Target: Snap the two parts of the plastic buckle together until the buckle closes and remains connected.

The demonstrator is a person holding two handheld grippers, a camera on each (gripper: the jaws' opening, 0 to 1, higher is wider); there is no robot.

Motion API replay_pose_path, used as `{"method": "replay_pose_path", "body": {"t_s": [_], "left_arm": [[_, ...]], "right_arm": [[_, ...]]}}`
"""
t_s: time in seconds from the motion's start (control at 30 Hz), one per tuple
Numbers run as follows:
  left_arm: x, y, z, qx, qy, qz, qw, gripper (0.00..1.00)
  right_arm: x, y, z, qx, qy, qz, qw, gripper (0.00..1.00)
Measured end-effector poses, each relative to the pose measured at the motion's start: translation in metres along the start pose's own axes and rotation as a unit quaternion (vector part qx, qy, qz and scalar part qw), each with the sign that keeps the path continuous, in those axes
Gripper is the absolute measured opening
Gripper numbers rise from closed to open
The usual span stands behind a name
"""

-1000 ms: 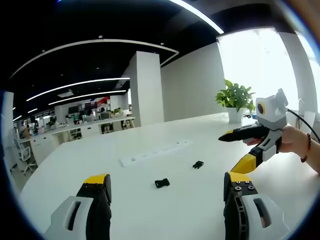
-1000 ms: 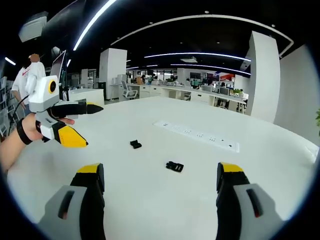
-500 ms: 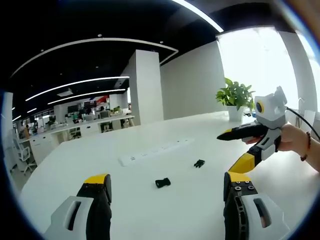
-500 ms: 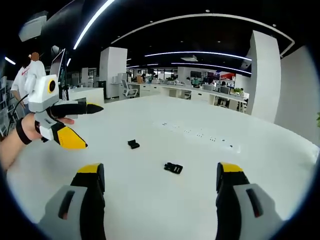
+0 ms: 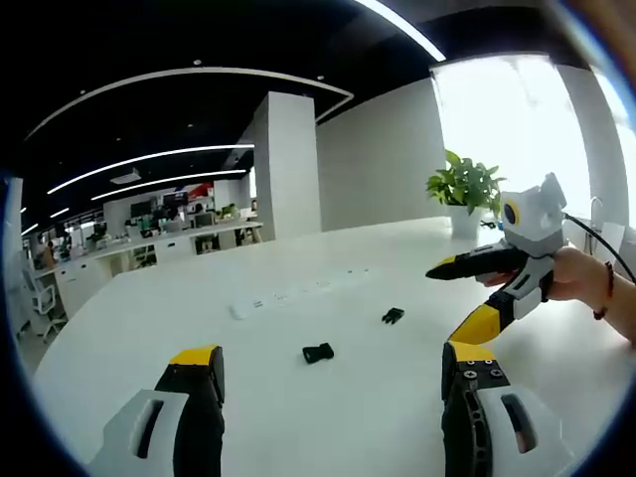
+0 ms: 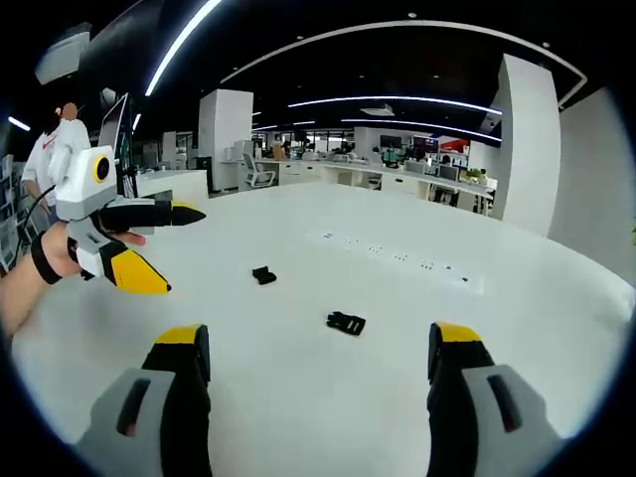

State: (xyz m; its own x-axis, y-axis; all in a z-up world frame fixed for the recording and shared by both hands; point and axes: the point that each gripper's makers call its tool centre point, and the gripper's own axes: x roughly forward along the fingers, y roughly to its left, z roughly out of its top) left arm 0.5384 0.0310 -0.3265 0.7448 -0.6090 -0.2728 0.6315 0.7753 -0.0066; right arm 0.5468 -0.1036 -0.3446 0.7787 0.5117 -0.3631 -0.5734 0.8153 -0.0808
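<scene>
Two black buckle parts lie apart on the white table (image 5: 328, 407). In the left gripper view one part (image 5: 318, 352) is straight ahead and the other part (image 5: 393, 316) lies farther right. My left gripper (image 5: 328, 393) is open, well short of them, and holds nothing. The right gripper (image 5: 459, 296) comes in from the right, held above the table with its jaws spread. In the right gripper view one part (image 6: 346, 322) lies ahead and the other part (image 6: 263, 275) is farther left. My right gripper (image 6: 318, 370) is open and holds nothing. The left gripper (image 6: 174, 248) hovers at the left.
A white power strip (image 5: 298, 292) lies across the table beyond the parts, also visible as the power strip (image 6: 397, 260). A potted plant (image 5: 463, 191) stands at the table's far right edge. Office desks, chairs and a standing person (image 6: 60, 144) are in the background.
Both views have shifted slightly; the buckle parts stay in place on the table. Both grippers remain open and raised.
</scene>
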Motion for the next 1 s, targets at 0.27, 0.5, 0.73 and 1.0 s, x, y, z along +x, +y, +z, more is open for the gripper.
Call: {"method": "replay_pose_path", "body": {"t_s": [0.27,0.5,0.73,1.0], "left_arm": [[0.003,-0.002,-0.010,-0.006,0.010,-0.005,0.9999,0.91],[0.005,-0.003,-0.016,-0.009,0.017,-0.005,0.9998,0.91],[0.005,-0.002,-0.018,-0.008,0.021,-0.004,0.9998,0.91],[0.008,0.000,-0.019,-0.013,0.017,-0.004,0.9998,0.89]], "right_arm": [[0.003,-0.001,-0.008,0.006,0.006,0.002,1.0000,0.91],[0.002,-0.002,-0.008,0.007,0.003,0.001,1.0000,0.90],[0.004,-0.002,-0.007,0.007,0.002,0.002,1.0000,0.90],[0.009,0.002,-0.009,0.002,0.005,0.006,1.0000,0.89]]}}
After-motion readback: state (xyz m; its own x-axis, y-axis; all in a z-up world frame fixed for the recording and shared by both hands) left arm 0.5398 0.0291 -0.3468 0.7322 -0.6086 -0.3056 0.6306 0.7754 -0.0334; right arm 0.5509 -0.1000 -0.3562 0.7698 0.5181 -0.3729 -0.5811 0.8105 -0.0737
